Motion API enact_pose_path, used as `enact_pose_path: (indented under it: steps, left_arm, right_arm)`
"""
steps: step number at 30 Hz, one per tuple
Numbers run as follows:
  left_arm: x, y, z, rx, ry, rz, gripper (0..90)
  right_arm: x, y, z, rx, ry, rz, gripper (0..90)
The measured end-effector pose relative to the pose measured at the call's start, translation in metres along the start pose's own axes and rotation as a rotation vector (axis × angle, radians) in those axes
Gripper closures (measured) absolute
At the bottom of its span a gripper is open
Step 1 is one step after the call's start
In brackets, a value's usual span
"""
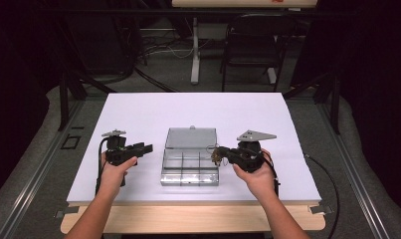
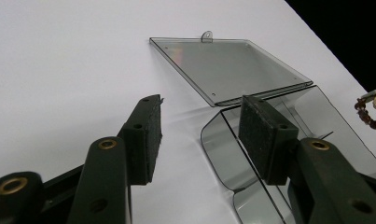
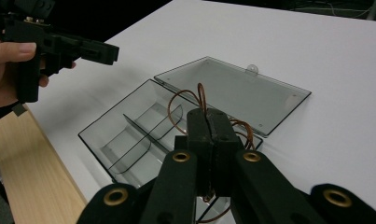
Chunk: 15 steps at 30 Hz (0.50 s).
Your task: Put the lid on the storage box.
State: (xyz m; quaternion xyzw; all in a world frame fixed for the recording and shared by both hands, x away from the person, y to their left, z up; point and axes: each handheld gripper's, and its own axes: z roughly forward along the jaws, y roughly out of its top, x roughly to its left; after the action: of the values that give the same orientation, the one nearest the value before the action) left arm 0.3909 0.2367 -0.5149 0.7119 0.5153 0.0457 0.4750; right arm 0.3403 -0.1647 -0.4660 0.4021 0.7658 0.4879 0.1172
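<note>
A clear plastic compartment box (image 1: 190, 182) lies at the table's middle, its lid (image 1: 190, 138) folded flat behind it. My right gripper (image 1: 219, 153) hovers over the box's right edge, shut on a brown wire bracelet (image 3: 202, 93) whose loops stick out above and below the pads. The bracelet's beaded part (image 2: 370, 111) hangs at the right in the left gripper view. My left gripper (image 1: 146, 148) is held just left of the box, open with nothing between its fingers (image 2: 146, 135). The box's dividers (image 3: 139, 128) show bare compartments.
The white tabletop (image 1: 138, 114) has free room on all sides of the box. A wooden strip (image 1: 188, 219) runs along its near edge. Behind the table stand a black chair (image 1: 252, 45) and a white table leg (image 1: 194, 50) among floor cables.
</note>
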Motion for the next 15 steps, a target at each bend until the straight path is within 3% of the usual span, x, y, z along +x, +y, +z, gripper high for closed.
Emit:
enact_pose_path:
  steps: [15]
  left_arm:
    - [0.000, 0.000, 0.000, -0.003, 0.000, 0.006, 49.4]
  right_arm:
    - [0.014, -0.011, 0.015, 0.047, 0.030, -0.024, 89.5]
